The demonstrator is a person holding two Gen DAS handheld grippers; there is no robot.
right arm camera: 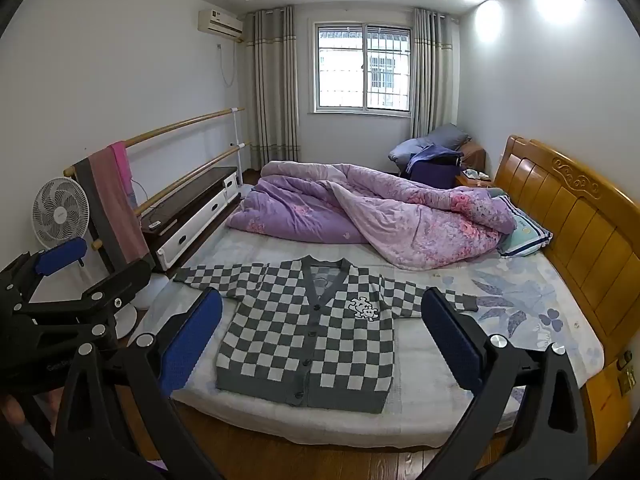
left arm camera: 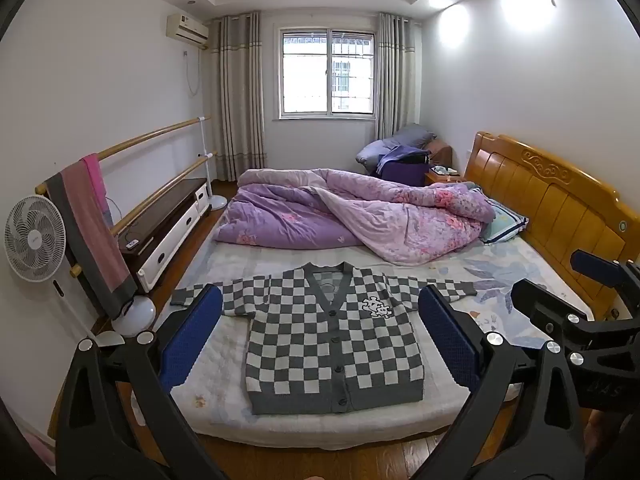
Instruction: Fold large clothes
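Observation:
A grey-and-white checkered cardigan [left arm camera: 336, 344] [right arm camera: 308, 340] lies flat and buttoned on the near part of the bed [left arm camera: 224, 400] [right arm camera: 440, 380]. Both sleeves are spread out sideways and the hem is toward me. My left gripper [left arm camera: 320, 292] hovers before the bed's near edge, open wide, with nothing between its blue pads [left arm camera: 192, 332]. My right gripper [right arm camera: 320, 296] hangs beside it on the right, equally open and empty. Each appears in the other's view: the right gripper [left arm camera: 546, 272] at the right edge, the left gripper [right arm camera: 116, 256] at the left edge. Neither touches the cardigan.
A crumpled purple quilt [left arm camera: 340, 216] and a pillow [left arm camera: 504, 224] fill the far half of the bed. A wooden headboard [left arm camera: 552, 200] lines its right side. To the left stand a white fan [left arm camera: 34, 238], a towel-draped barre [left arm camera: 92, 220] and a low cabinet [left arm camera: 164, 232].

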